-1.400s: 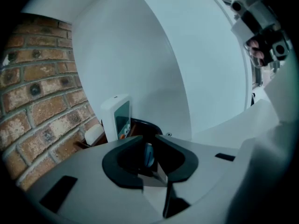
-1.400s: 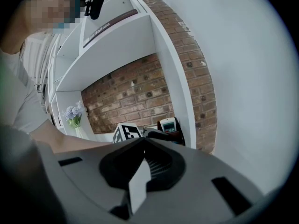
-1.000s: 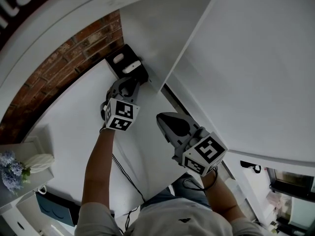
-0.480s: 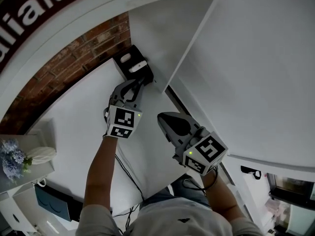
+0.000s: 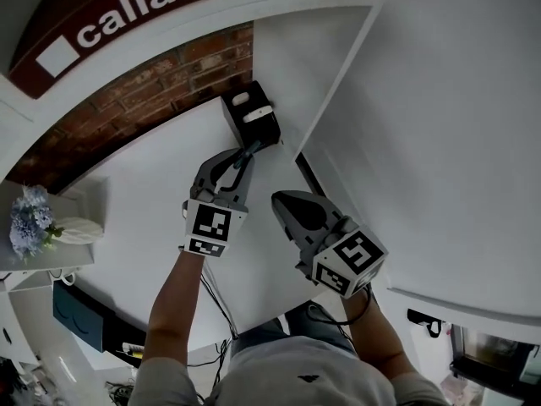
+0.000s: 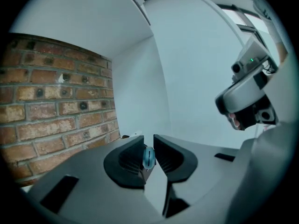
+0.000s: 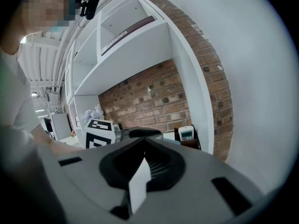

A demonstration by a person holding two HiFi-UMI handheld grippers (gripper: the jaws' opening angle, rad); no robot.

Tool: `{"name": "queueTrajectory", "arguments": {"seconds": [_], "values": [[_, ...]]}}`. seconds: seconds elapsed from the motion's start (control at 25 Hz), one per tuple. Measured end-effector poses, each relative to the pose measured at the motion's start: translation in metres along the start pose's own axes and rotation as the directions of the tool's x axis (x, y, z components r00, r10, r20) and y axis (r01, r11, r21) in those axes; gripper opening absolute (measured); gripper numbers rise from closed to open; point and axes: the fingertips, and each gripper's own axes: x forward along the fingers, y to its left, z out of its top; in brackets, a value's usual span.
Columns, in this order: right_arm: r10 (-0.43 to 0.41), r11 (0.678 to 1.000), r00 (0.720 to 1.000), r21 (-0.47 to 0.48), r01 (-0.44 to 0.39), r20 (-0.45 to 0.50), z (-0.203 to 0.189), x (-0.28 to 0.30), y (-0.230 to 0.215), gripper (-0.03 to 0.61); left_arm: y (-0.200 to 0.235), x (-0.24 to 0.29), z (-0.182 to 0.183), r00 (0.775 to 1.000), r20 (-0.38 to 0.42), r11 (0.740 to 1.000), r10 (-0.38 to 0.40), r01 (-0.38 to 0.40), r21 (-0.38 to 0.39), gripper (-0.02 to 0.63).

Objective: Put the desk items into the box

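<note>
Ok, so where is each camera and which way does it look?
Head view: on the person's head, looking down at the desk and black box; both forearms, the left gripper and right gripper show.
Left gripper view: rides the left gripper, looking along jaws shut on a small blue thing toward the brick wall; the right gripper shows at right.
Right gripper view: rides the right gripper, jaws together, empty, facing the brick wall and black box; the person's torso shows at left.
Shared: both gripper views see the brick wall.
</note>
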Motion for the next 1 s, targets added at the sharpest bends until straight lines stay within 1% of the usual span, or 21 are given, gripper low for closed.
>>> {"name": "queueTrajectory", "arguments": {"seconds": [0.24,0.44,0.72,0.8,1.0], "values": [[0.062,0.998,0.998,-0.016,-0.062,0.002,0.001,-0.009,0.016,0.009,-0.014,-0.042,0.02,0.996,0.043,0.996,0.074,-0.072,-0.045,0.071],[0.125,0.992,0.992,-0.032,-0.125,0.007,0.002,-0.016,0.028,0.009,-0.023,-0.075,0.034,0.986,0.066,0.987,0.152,-0.148,-0.066,0.071],[0.228,0.972,0.974,-0.067,-0.227,0.008,0.005,-0.025,0.058,0.009,-0.035,-0.127,0.05,0.96,0.09,0.962,0.264,-0.256,-0.093,0.071],[0.258,0.963,0.966,-0.076,-0.257,0.006,0.005,-0.027,0.069,0.009,-0.039,-0.142,0.05,0.951,0.091,0.952,0.295,-0.284,-0.109,0.071],[0.331,0.939,0.944,-0.094,-0.33,-0.005,0.001,-0.032,0.094,0.009,-0.053,-0.177,0.049,0.927,0.083,0.928,0.365,-0.355,-0.11,0.071]]}}
